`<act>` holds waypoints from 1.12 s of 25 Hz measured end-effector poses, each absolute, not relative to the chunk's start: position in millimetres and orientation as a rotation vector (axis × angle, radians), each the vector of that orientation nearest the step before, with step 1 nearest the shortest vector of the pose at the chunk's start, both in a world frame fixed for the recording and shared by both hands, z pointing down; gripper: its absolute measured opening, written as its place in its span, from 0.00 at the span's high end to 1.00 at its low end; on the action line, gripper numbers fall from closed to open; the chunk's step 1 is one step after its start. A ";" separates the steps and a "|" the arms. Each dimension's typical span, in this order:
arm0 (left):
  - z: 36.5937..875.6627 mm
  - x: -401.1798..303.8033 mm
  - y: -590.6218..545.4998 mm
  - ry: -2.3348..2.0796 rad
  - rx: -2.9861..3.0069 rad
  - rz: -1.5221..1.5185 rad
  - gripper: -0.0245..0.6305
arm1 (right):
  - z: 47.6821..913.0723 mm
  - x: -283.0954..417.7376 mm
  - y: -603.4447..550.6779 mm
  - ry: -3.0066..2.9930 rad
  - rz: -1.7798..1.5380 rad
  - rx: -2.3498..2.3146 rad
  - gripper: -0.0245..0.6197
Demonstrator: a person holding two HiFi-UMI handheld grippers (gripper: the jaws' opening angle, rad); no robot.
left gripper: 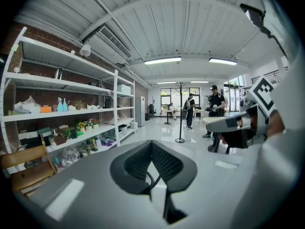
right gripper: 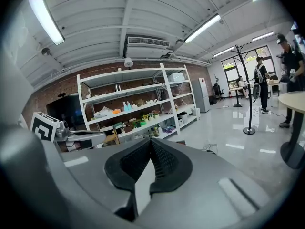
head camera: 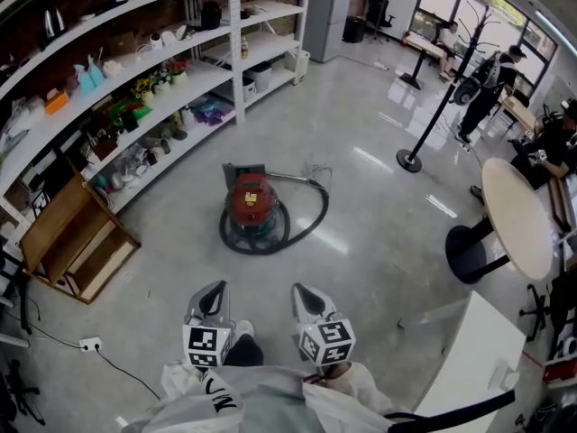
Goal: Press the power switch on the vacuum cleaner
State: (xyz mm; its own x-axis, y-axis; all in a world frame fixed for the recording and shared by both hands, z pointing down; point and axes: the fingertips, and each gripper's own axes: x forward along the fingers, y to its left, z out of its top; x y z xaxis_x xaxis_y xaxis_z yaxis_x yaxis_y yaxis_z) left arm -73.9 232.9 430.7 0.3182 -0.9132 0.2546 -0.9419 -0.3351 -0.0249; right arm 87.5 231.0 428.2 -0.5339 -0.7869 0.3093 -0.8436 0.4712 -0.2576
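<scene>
The vacuum cleaner [head camera: 251,202] is a red canister on a dark round base, standing on the grey floor in the middle of the head view. Its black hose [head camera: 312,213] loops round its right side. My left gripper [head camera: 215,290] and right gripper [head camera: 305,292] are held side by side at the bottom of that view, well short of the vacuum. Both point towards it. The left gripper's [left gripper: 151,144] jaws meet at the tip with nothing between them. The right gripper's [right gripper: 150,142] jaws are likewise shut and empty. Neither gripper view shows the vacuum clearly.
White shelving [head camera: 153,79] full of small items runs along the left. A wooden folding chair [head camera: 74,238] leans by it, and a power strip [head camera: 90,343] lies on the floor. A stand pole [head camera: 411,159], round table [head camera: 517,220] and white table [head camera: 469,350] are on the right. People stand far back.
</scene>
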 end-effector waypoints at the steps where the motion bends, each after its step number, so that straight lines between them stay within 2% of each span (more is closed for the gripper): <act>1: 430.9 -76.4 228.5 -1.728 2.444 0.340 0.96 | 428.3 85.1 226.7 -2.563 0.579 1.433 0.96; 28: 441.1 -163.7 96.2 -1.648 2.447 0.293 0.96 | 420.4 24.7 103.4 -2.449 0.541 1.567 0.96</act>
